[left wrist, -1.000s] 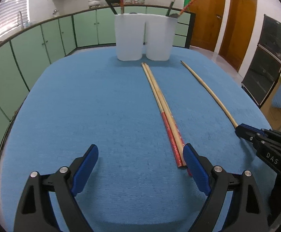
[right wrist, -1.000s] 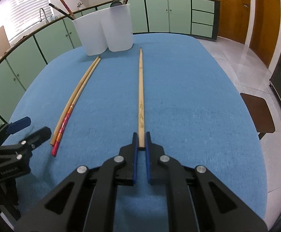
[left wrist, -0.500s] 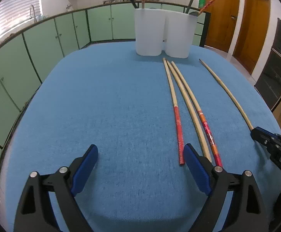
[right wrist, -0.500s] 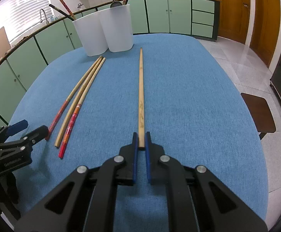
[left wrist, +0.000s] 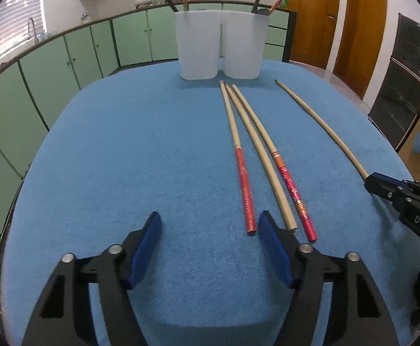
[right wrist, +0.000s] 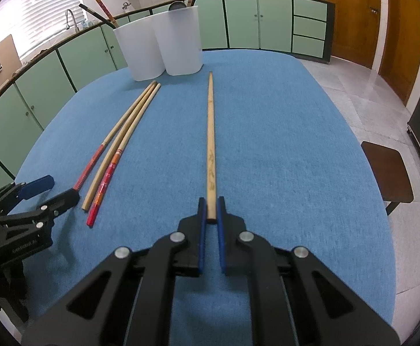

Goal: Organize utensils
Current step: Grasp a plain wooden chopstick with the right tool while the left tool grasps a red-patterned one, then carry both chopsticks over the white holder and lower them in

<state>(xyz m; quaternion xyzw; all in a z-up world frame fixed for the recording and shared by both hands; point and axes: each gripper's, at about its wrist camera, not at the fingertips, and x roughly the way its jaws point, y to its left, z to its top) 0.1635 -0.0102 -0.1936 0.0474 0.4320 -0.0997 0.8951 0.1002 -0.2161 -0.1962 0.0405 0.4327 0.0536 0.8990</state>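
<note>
Three long chopsticks lie side by side on the blue table: a red-ended one [left wrist: 241,163], a plain bamboo one [left wrist: 263,161] and a second red-ended one [left wrist: 282,170]. My left gripper [left wrist: 210,225] is open, low over the cloth; its right finger sits between the first red-ended stick and the plain one. My right gripper [right wrist: 211,210] is shut on the near end of a separate plain wooden chopstick [right wrist: 210,132], also seen in the left wrist view [left wrist: 322,128]. Two white cups [left wrist: 220,44] holding utensils stand at the far edge.
The blue cloth-covered table [left wrist: 123,158] has rounded edges. Green cabinets [left wrist: 74,54] run behind and to the left. A dark stool [right wrist: 388,170] stands on the tiled floor to the right, beside wooden doors [left wrist: 360,26].
The left gripper has shifted left and narrowed its opening; the chopstick bundle now shows as three spread sticks, one between its fingers. The right gripper stays shut on the plain chopstick.
</note>
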